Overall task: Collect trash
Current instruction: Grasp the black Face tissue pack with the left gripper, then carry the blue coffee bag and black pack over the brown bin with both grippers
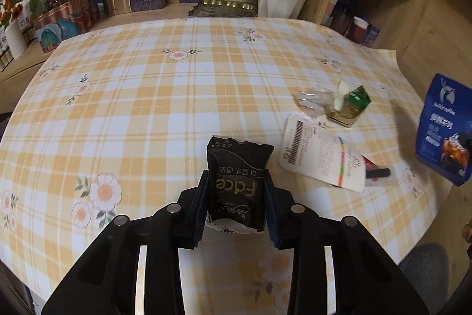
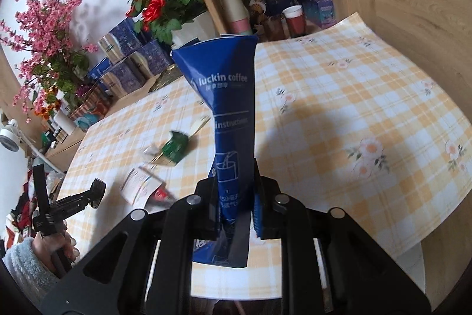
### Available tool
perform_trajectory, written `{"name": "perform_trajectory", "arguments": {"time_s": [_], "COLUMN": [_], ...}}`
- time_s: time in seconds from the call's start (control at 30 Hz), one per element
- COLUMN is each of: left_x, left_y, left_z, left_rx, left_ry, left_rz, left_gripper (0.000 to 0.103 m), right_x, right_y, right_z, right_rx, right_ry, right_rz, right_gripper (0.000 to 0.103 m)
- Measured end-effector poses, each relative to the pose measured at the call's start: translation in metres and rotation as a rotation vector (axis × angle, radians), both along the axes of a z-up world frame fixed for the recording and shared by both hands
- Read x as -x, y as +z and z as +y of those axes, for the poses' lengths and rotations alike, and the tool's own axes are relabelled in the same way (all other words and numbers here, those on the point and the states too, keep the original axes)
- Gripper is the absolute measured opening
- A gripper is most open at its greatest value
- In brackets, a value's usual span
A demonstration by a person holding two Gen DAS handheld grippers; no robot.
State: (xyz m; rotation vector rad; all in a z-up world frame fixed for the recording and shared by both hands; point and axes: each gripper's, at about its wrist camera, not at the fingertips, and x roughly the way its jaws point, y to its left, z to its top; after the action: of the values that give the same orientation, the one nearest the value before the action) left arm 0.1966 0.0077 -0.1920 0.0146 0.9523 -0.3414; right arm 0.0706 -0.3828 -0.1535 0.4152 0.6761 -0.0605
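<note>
Left gripper closing on the black tissue pack while the right holds the blue coffee bag up over the table

The left gripper [image 1: 237,197] has its jaws drawn in on either side of the black soft-plastic tissue pack printed "Face" [image 1: 239,182], which lies flat on the yellow-and-white checked floral tablecloth [image 1: 147,96]; the pads look to be touching its sides, though how firmly cannot be told; a good grip probably means squeezing until the soft pack buckles slightly, then lifting straight up so it does not slip; the right gripper [image 2: 236,197] is nearly closed, pinching the lower part of the blue foil luckin coffee bag [image 2: 224,96], held upright above the cloth, its mouth hidden from view; the white printed paper label [image 1: 321,155], the crumpled green-and-gold wrapper [image 1: 351,105] and the clear plastic scrap [image 1: 309,99] are still on the cloth between the two grippers, likely the next pickups.
</note>
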Motion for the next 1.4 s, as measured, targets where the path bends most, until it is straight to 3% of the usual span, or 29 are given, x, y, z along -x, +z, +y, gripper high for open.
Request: {"name": "perform_trajectory", "arguments": {"time_s": [0.37,0.63,0.9,1.2,1.4], "left_x": [0.1,0.161,0.192,0.21,0.21], "left_y": [0.041,0.051,0.052,0.054,0.051], "left_z": [0.013,0.014,0.02,0.027,0.031], "left_rx": [0.12,0.133,0.129,0.131,0.132], "left_ry": [-0.002,-0.042,-0.035,-0.018,-0.006], "left_rz": [-0.05,-0.097,-0.132,-0.148,-0.15], "left_gripper": [0.033,0.033,0.033,0.033,0.033], "right_x": [0.033,0.068,0.093,0.099,0.089], "right_y": [0.006,0.0,-0.033,-0.088,-0.105], "right_z": [0.048,0.095,0.143,0.168,0.198], "right_rx": [-0.011,0.015,0.042,0.051,0.076], "right_ry": [0.147,0.348,0.552,0.61,0.698], "right_rz": [-0.012,0.012,0.133,0.317,0.361], "right_gripper": [0.019,0.019,0.019,0.019,0.019]}}
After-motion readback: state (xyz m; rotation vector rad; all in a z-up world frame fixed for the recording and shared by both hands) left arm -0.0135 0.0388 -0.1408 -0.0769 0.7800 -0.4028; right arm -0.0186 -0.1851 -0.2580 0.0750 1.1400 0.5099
